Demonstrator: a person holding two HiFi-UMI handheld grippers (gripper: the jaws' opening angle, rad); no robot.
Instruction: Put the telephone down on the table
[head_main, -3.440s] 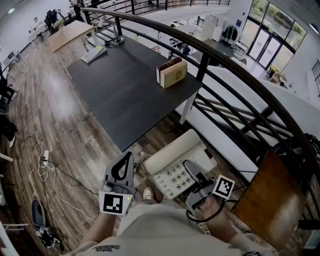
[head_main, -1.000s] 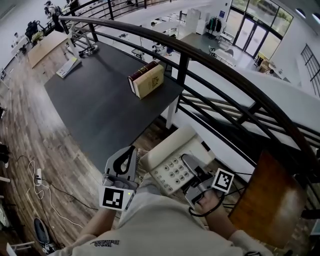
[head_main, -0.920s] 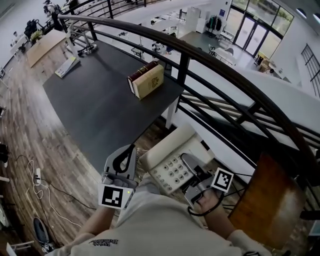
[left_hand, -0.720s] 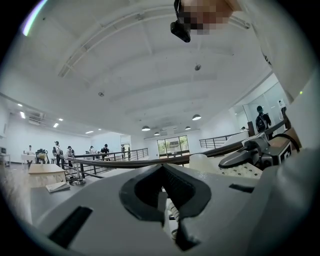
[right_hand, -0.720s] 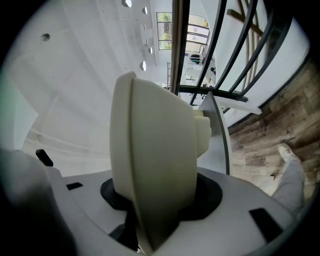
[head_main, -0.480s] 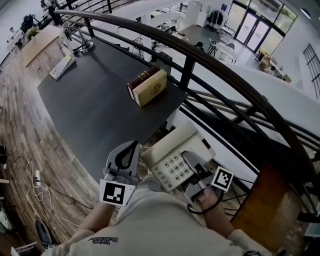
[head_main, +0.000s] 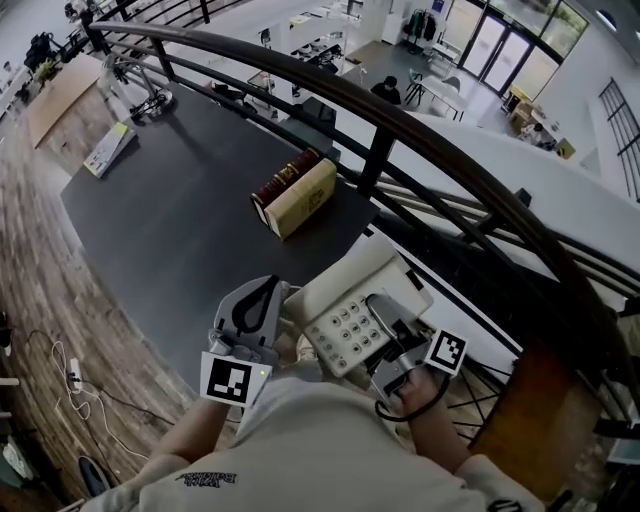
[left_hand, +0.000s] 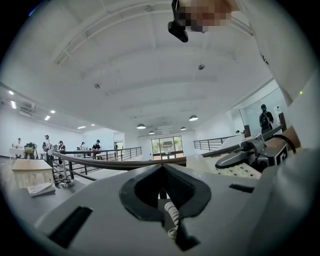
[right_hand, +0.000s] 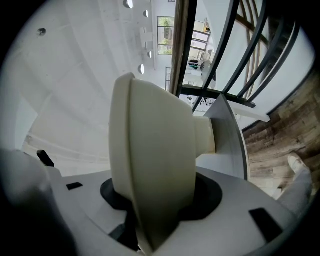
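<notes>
Head view took in, at far left, the brown plank floor (head_main: 40, 250) with a thin pale cable (head_main: 72, 375) snaking over it. Next came the tabletop (head_main: 170, 230), a matt black slab. At its far left corner lay a flat pale leaflet (head_main: 105, 150) and a metal stand (head_main: 140, 95). Toward its right edge a thick book (head_main: 292, 193) lay alone, dark red at the spine and tan on the cover.

Nearer the person, the left tongs (head_main: 268, 288), grey plastic with a square-marked cube, hung at the tabletop's near edge. In the left gripper view the left tongs (left_hand: 162, 187) stood narrow, nearly together, with the pale coiled cord (left_hand: 171, 215) pinched in the slit.

Just right of them the telephone (head_main: 350, 310), a cream, glossy, boxy set with rounded corners and a grid of buttons, was held in the air, not resting on the tabletop. The right tongs (head_main: 376, 310) gripped its right side. The right gripper view showed the right tongs (right_hand: 155, 210) clamped on the telephone (right_hand: 150, 165), its smooth cream edge filling the gap.

A curved dark railing (head_main: 420, 130) with black posts swept close behind the telephone and along the tabletop's right side. At far right stood a brown wooden panel (head_main: 540, 410).
</notes>
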